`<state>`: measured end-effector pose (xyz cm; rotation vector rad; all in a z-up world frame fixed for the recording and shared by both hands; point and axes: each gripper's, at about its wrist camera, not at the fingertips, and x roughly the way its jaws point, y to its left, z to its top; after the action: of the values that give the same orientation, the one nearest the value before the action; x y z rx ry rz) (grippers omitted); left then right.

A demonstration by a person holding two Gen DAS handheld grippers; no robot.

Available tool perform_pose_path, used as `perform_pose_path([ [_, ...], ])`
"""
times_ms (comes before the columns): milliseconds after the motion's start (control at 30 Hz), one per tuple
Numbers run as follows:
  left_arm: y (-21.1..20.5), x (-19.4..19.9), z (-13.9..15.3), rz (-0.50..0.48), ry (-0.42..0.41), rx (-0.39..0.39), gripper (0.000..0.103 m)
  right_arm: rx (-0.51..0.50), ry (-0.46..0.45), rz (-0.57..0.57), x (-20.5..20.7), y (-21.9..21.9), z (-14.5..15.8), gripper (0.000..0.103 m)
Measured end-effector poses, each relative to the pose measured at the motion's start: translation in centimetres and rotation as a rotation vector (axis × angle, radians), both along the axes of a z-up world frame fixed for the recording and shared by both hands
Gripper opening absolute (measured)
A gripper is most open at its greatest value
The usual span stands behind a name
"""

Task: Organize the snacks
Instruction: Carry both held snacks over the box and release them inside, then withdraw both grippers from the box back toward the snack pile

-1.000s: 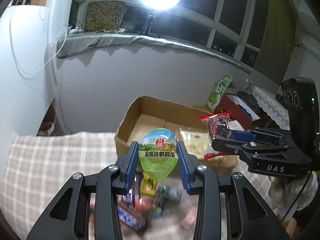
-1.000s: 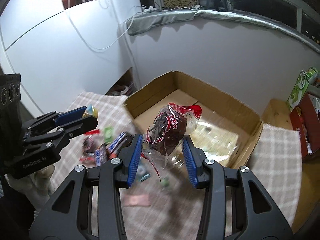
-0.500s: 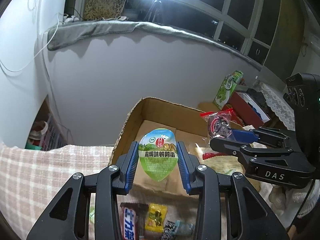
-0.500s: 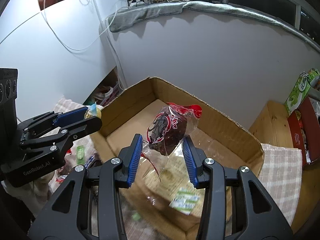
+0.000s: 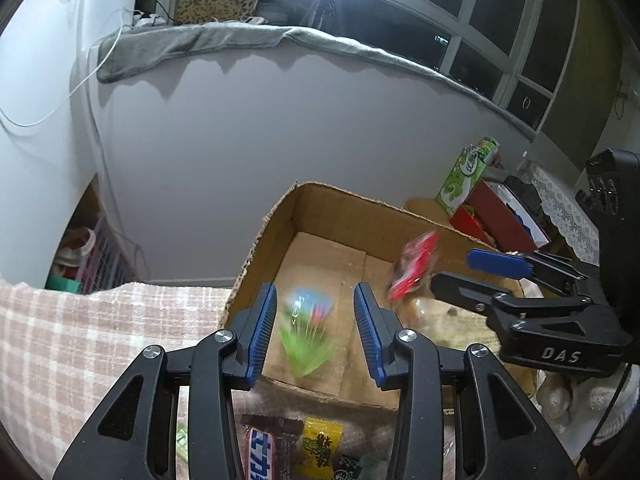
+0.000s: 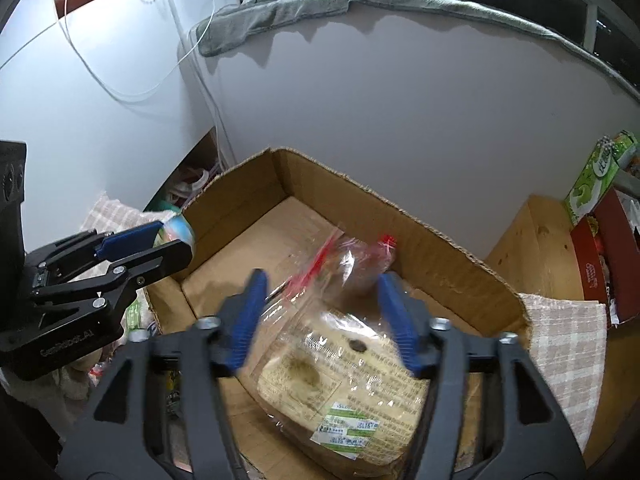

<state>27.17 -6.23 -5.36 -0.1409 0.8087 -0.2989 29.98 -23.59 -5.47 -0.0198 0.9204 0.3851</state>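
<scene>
1. Your left gripper (image 5: 315,330) is opening; the green packet (image 5: 307,334) (blurred) sits loose between its jaws, lower centre, over the cardboard box (image 5: 340,208).
2. Your right gripper (image 6: 320,320) is opening; the red-trimmed bag (image 6: 352,260) is free between its jaws, centre frame, inside the box.

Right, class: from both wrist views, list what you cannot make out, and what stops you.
Green snack pack, left wrist view: motion blur smears its print.
Red-wrapped snack, right wrist view: blurred, contents unclear.
Candy bar, left wrist view: cut by bottom edge.
Bread bag label, right wrist view: print too small.
</scene>
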Motion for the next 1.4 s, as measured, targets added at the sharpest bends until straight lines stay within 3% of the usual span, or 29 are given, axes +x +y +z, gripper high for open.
perform_pose_path([
  [467, 1.7, -3.7, 3.9, 0.016, -0.064, -0.029, 0.038, 0.032, -0.056, -0.019, -3.2, -1.1, 3.4, 0.067],
  [600, 2.6, -5.8, 5.0, 0.025, -0.089, -0.026, 0.038, 0.021, -0.089, -0.011, -5.2, -1.1, 4.5, 0.081],
  [733, 4.1, -8.3, 5.6, 0.05, -0.109, -0.025, 0.038, -0.015, -0.152, 0.026, -8.1, -0.6, 5.8, 0.081],
  [967, 7.4, -12.5, 5.5, 0.093, -0.113, -0.036, 0.038, 0.08, -0.186, 0.078, -12.5, -0.8, 6.6, 0.081],
  [1400, 11.1, -17.2, 1.7, 0.16, -0.031, -0.024, 0.038, -0.01, -0.144, 0.155, -17.0, 0.6, 4.3, 0.081],
])
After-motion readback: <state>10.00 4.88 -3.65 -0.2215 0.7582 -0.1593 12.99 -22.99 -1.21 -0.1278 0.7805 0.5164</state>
